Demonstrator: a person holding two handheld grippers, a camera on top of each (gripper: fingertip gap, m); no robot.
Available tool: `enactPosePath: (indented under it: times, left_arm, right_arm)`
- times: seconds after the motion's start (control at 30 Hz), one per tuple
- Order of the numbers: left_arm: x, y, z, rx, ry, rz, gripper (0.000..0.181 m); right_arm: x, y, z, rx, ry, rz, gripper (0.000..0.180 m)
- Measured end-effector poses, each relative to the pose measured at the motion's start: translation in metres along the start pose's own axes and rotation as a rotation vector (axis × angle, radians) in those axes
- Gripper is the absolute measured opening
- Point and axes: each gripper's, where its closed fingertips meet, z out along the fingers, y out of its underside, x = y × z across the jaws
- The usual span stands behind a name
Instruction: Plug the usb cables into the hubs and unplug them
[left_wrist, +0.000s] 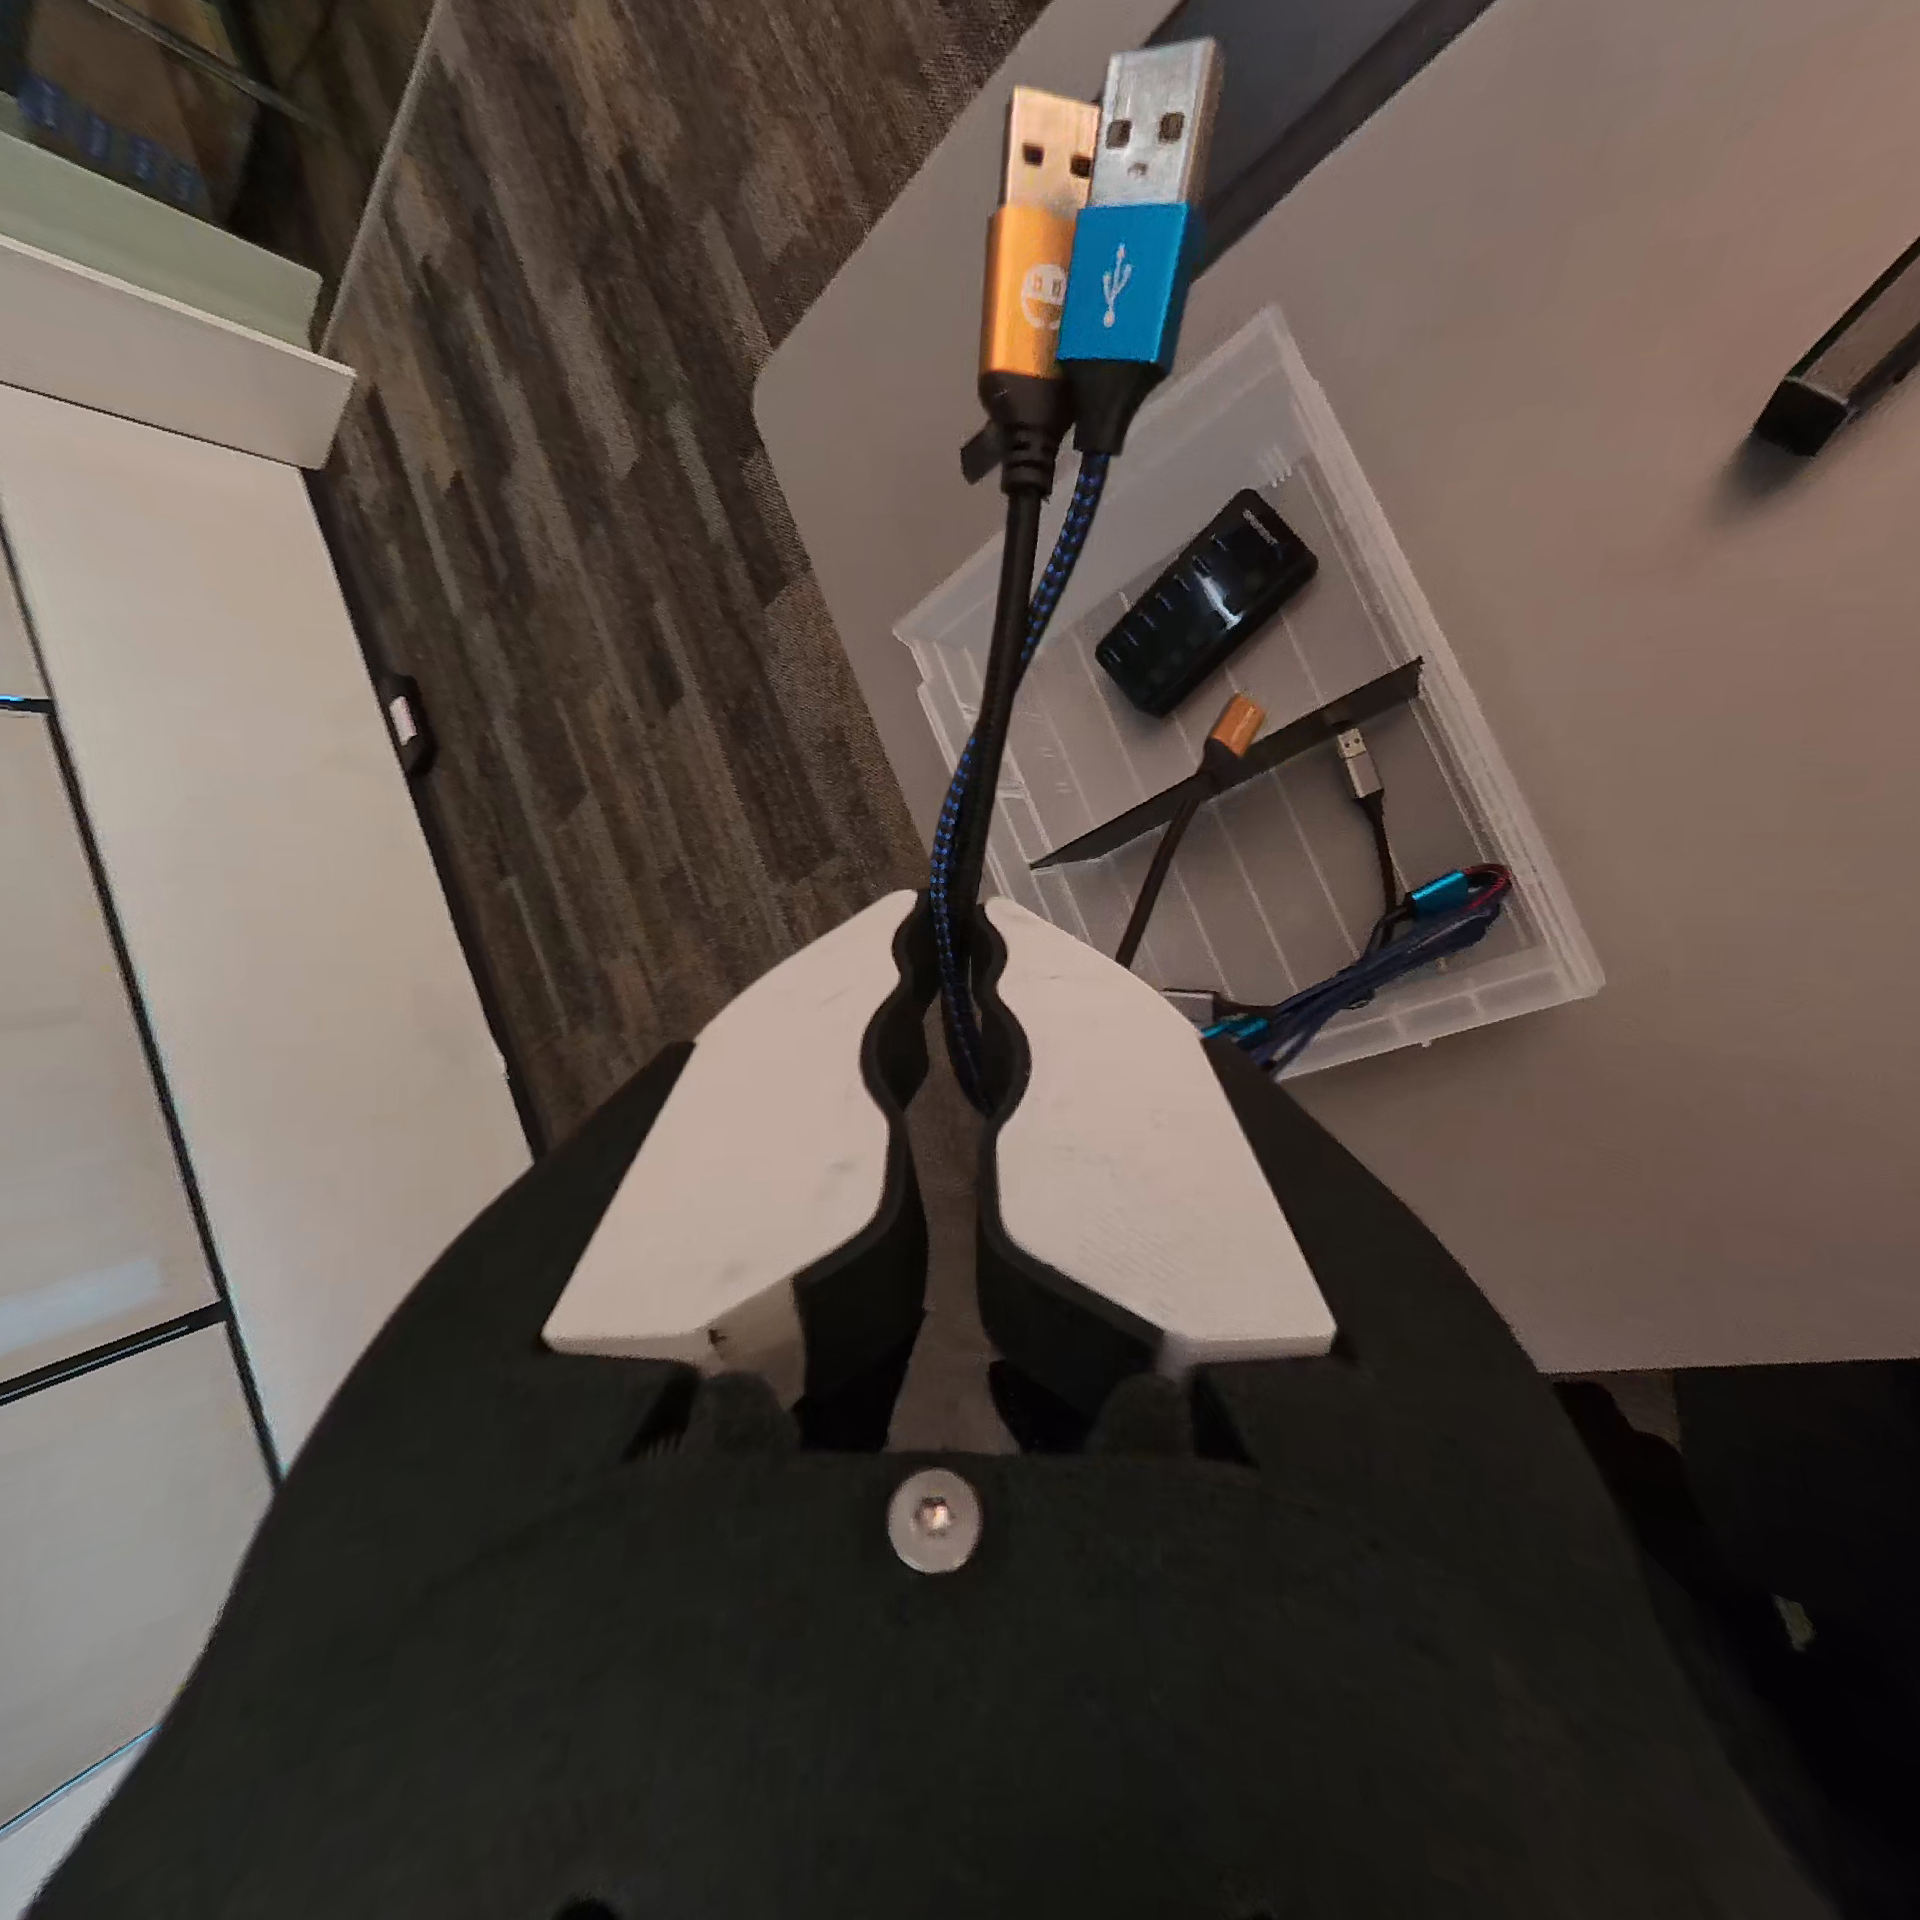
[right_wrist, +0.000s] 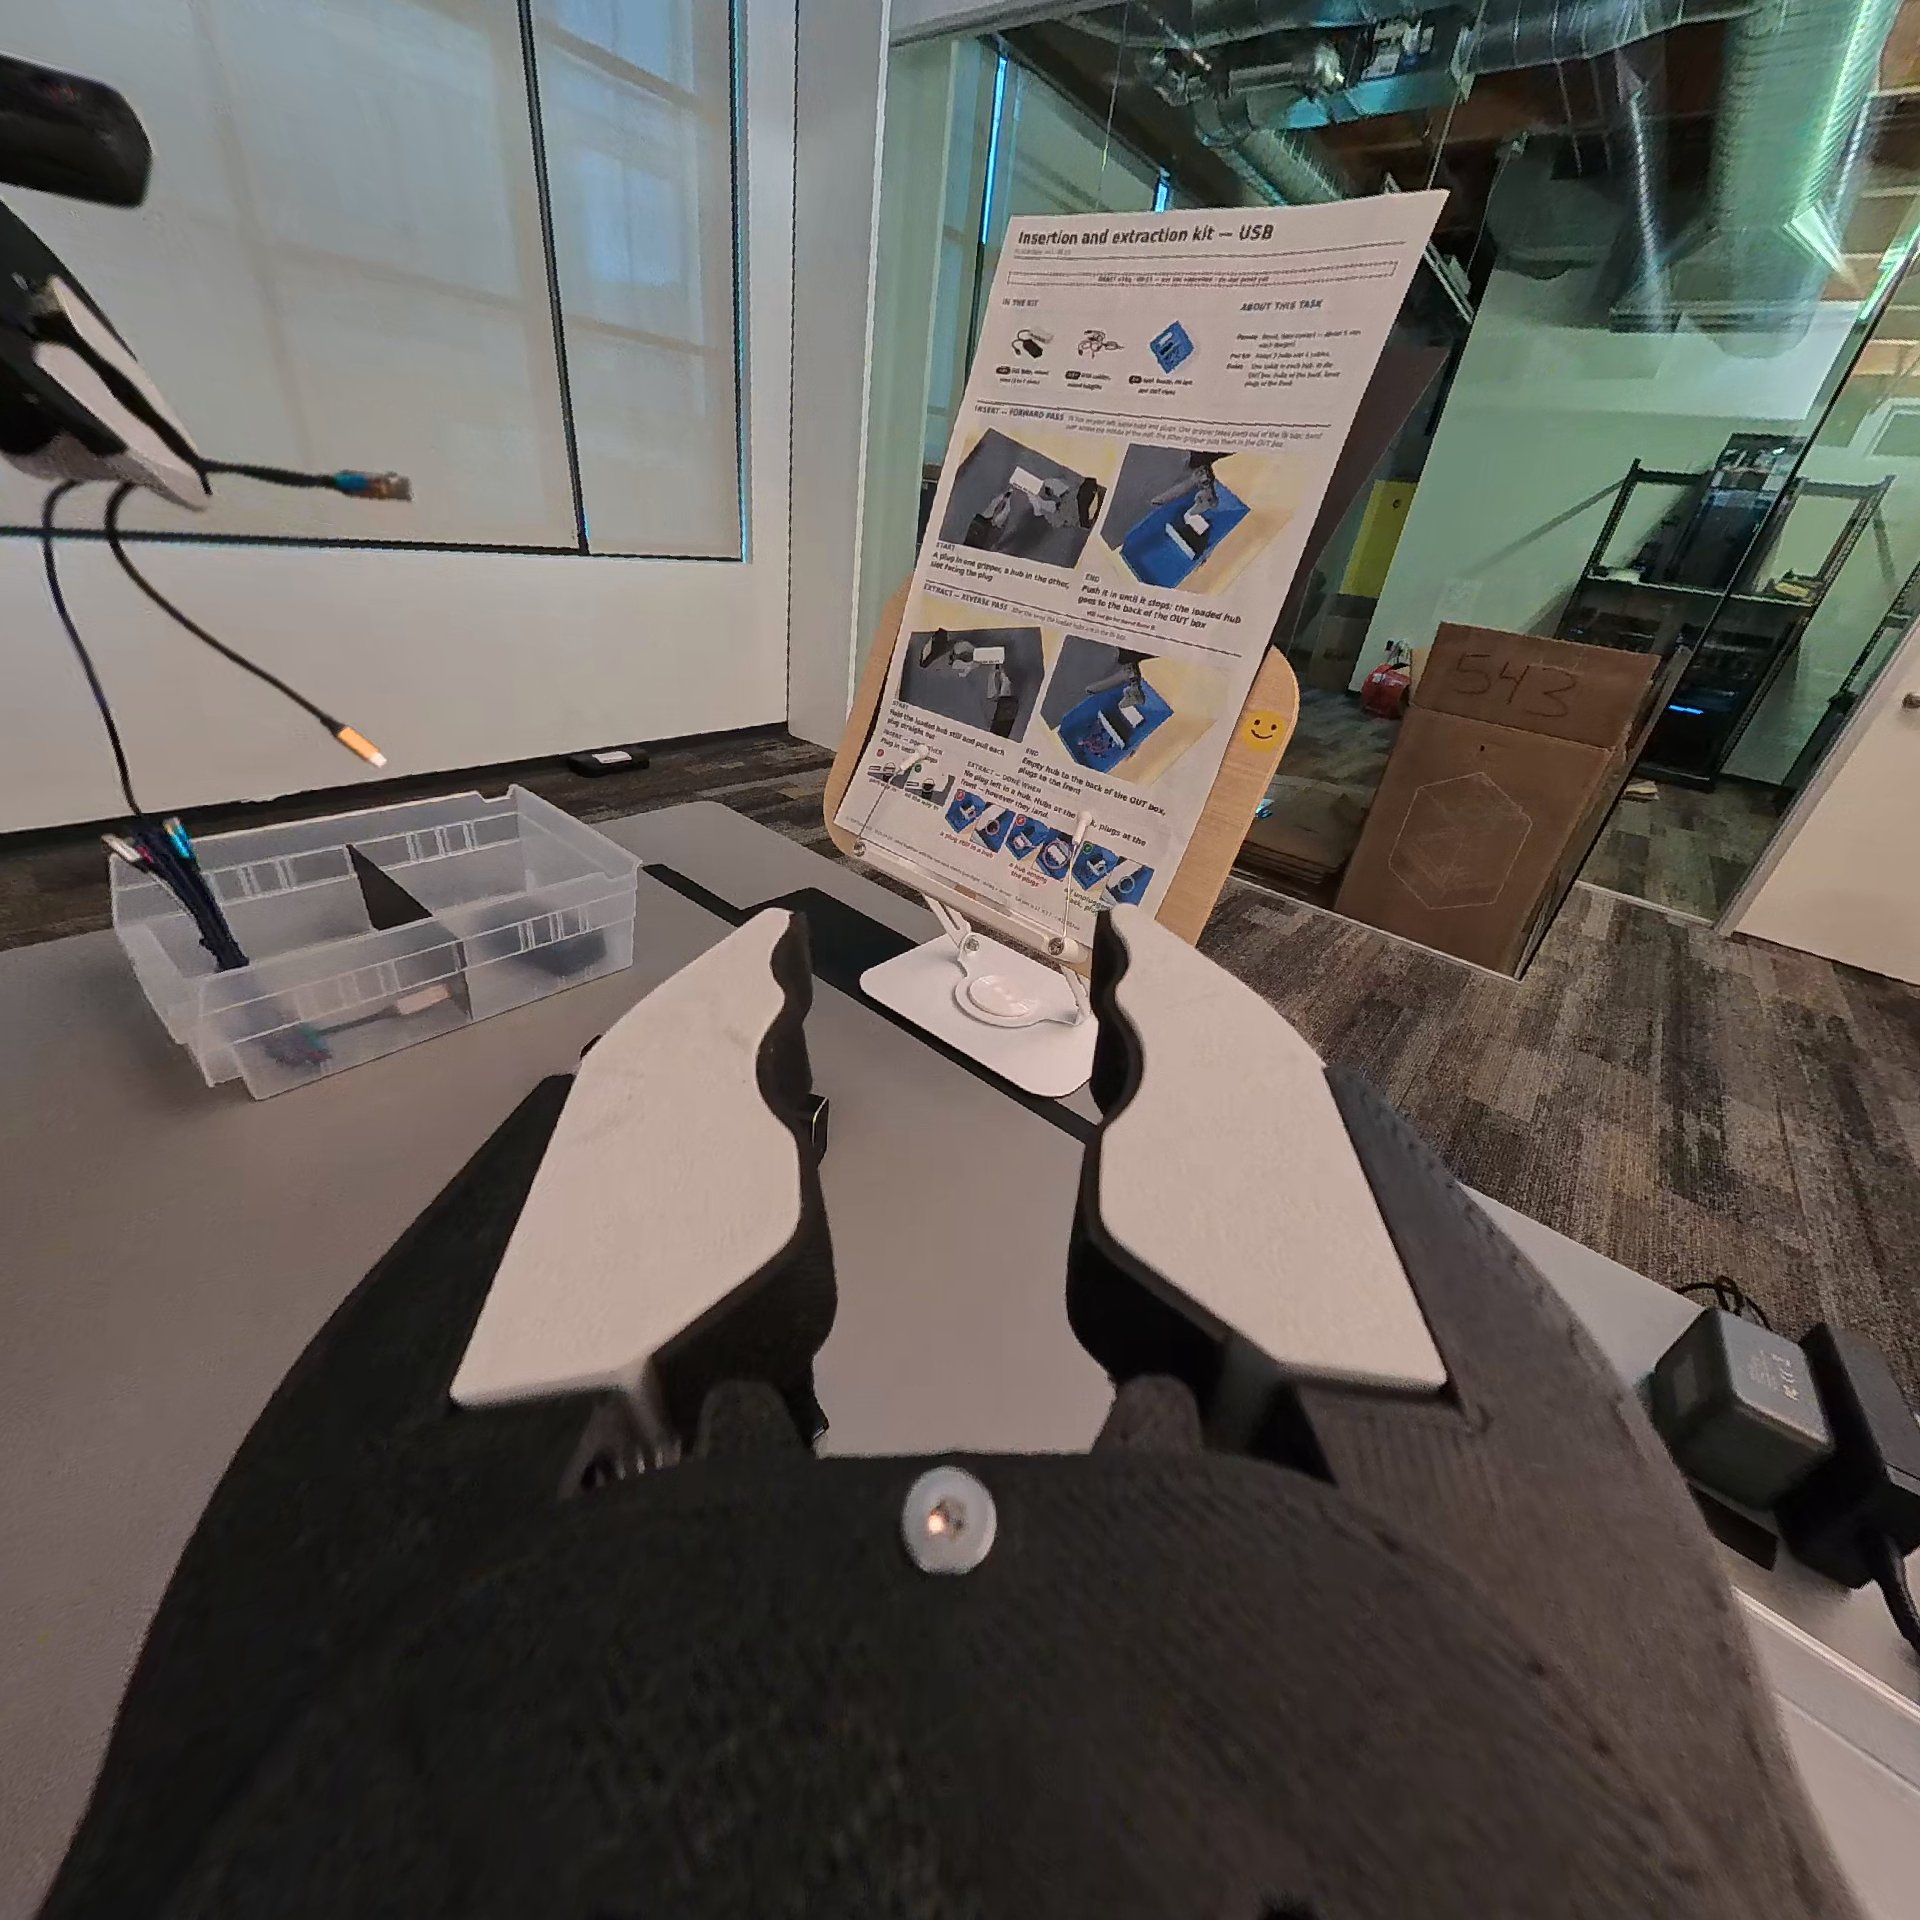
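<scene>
Holding two cables at once, the left tool (left_wrist: 951, 935) is clamped on a black cable (left_wrist: 1013, 613) and a blue braided cable (left_wrist: 1049, 582), pinched side by side between its white fingers (left_wrist: 790, 1122). Their plugs stand clear above the tips: an orange plug (left_wrist: 1029, 291) touching a blue plug (left_wrist: 1127, 281), metal ends pointing away. In the right wrist view both cables hang in loops from that tool, lifted well above the clear plastic bin (right_wrist: 260, 1039).

A black hub (left_wrist: 1205, 603) lies in the bin's far compartment, with more cables (left_wrist: 1382, 935) in the near one, past a dark divider (left_wrist: 1236, 769). The bin sits on the grey desk (left_wrist: 1558, 1143).

The right tool (right_wrist: 951, 956) is spread open and empty, low over the desk, facing an instruction sheet (right_wrist: 1132, 540) on a stand.

This looks like the pick-up stage of plugging in. Next, probably, the right tool must fetch the hub, and one cable should be shed so that a single plug meets a port.
</scene>
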Motion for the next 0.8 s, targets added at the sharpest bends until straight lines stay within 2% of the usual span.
enactPosePath:
  times: [0.47, 0.8]
  left_arm:
    - [-0.036, -0.049, -0.068, 0.002, -0.124, 0.044, 0.003]
    - [-0.040, -0.092, -0.127, 0.044, -0.221, 0.089, 0.004]
  right_arm:
    - [-0.002, 0.005, 0.005, -0.025, -0.010, -0.003, 0.052]
    - [-0.002, 0.008, 0.006, -0.039, -0.014, -0.004, 0.052]
